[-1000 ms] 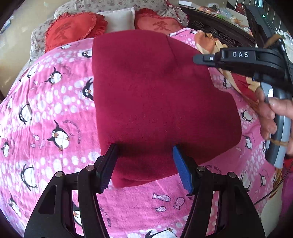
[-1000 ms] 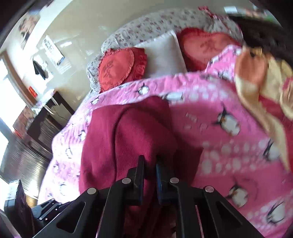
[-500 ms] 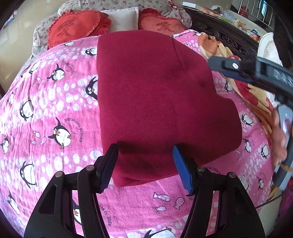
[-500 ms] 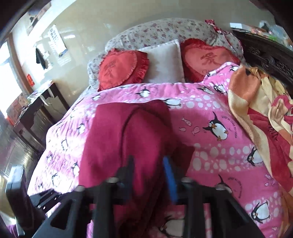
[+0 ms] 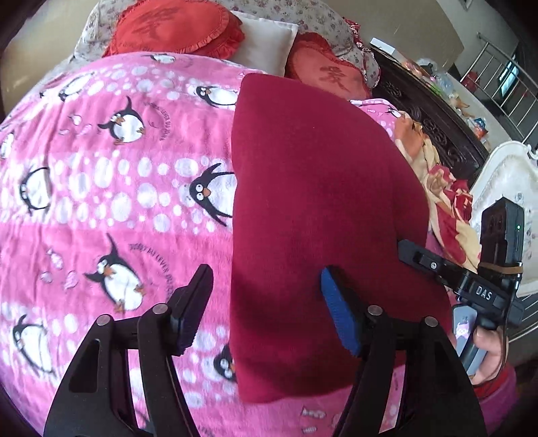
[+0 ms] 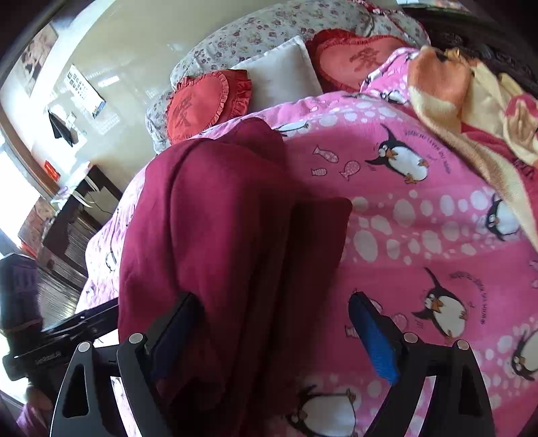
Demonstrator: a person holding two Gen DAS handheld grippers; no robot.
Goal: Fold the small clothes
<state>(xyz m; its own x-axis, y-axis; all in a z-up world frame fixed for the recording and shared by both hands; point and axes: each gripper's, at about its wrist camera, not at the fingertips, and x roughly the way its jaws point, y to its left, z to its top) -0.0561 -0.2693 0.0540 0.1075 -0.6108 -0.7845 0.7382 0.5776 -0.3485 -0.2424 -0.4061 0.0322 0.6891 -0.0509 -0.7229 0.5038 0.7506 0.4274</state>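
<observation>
While the dark red garment (image 5: 322, 215) lies folded on the pink penguin blanket (image 5: 111, 188), the left gripper (image 5: 265, 312) hovers low over its near left edge, jaws spread wide and holding nothing. Right gripper (image 6: 279, 336) points along the cloth's right side, jaws also parted, empty, blue pad (image 6: 376, 343) over blanket.

We count one dark red garment (image 5: 319, 188), folded, on one pink penguin blanket (image 5: 101, 208). Two heart-shaped red cushions: one (image 5: 175, 27), two (image 5: 326, 70). One white pillow (image 5: 265, 43) between them, one floral pillow (image 6: 269, 30) behind. One orange-and-yellow blanket (image 6: 477, 101) at the side. Two grippers, left gripper (image 5: 265, 309) and right gripper (image 6: 275, 339), each with two fingers, both spread apart.
</observation>
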